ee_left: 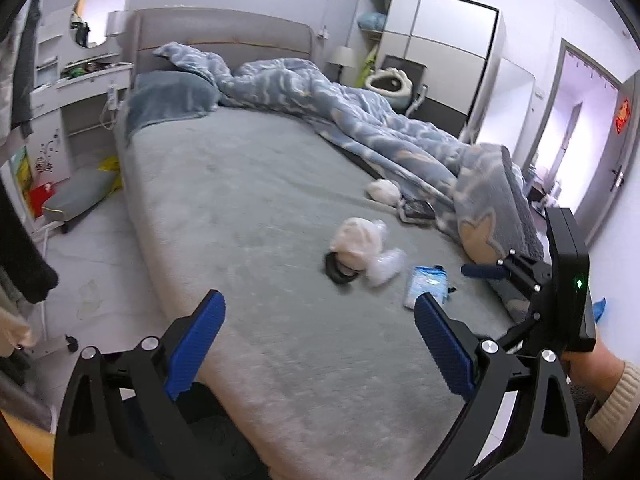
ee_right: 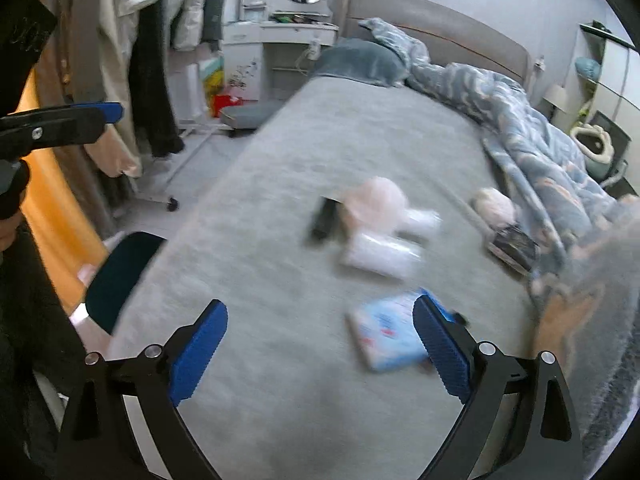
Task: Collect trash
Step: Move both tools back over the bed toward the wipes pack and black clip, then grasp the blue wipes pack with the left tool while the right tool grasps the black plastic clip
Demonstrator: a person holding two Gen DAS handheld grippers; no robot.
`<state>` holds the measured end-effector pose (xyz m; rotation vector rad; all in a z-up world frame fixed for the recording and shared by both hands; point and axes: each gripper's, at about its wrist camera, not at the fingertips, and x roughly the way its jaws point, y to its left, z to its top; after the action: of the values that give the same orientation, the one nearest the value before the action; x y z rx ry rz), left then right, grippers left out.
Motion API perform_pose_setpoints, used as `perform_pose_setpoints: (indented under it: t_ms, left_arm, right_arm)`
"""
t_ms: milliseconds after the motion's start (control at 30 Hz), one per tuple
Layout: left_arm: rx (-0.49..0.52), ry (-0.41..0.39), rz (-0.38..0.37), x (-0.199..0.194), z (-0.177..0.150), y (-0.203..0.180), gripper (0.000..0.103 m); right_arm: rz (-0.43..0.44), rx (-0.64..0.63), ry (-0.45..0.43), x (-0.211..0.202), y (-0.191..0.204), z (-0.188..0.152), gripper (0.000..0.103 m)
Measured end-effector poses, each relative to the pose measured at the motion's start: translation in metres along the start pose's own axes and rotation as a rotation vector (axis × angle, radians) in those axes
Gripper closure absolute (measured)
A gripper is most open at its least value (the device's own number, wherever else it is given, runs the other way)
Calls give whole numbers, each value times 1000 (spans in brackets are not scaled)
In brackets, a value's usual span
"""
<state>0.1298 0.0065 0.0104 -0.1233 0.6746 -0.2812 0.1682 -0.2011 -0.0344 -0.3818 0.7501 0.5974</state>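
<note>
Trash lies on the grey bed (ee_left: 248,216): a crumpled clear and cream plastic bag (ee_left: 362,246) (ee_right: 380,220) over a black object (ee_left: 338,270) (ee_right: 324,220), a flat blue and white packet (ee_left: 426,284) (ee_right: 390,336), a white crumpled wad (ee_left: 383,191) (ee_right: 494,204) and a dark wrapper (ee_left: 416,210) (ee_right: 512,246). My left gripper (ee_left: 320,344) is open and empty above the bed's near end. My right gripper (ee_right: 320,348) is open and empty, its right finger just beside the blue packet. The right gripper also shows in the left wrist view (ee_left: 486,271).
A bunched blue quilt (ee_left: 380,132) covers the bed's right side. A dressing table (ee_left: 80,76), a floor cushion (ee_left: 78,196) and a clothes rack (ee_right: 132,80) stand left of the bed. A wardrobe (ee_left: 440,52) and an open door (ee_left: 580,128) are at the right.
</note>
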Motion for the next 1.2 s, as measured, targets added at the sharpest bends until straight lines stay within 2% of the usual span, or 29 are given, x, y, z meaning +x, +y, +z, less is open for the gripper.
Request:
perform_pose_setpoints:
  t_ms: [200,333,433,567,700,1100,1200]
  left_arm:
    - [41,27,-19,33,4,-23,6]
    - [43,47,-50,58,5,-32,6]
    - [51,79,-63,78,4,-43,6]
    - [116,131,-93,104,-1,-65,6]
    - [122,165,-137,122,-5,-74,6]
    - [170,240,-222,167,-13,-101,6]
    - [188,262,-220,174,-15,-107,6]
  right_arm:
    - [-40,-12,20,0,-44,-20,7]
    - [-24,13,27,0,-68,-33,7]
    - [-9,-53,36,4,-66,-37,7]
    - [-13,-137,64,14,-60,-40,7]
    - [0,-199,87,21,-66,-43,7]
    - [92,-221,111,32,-86,-49,7]
    - [118,-209,108,35,-91,-49,7]
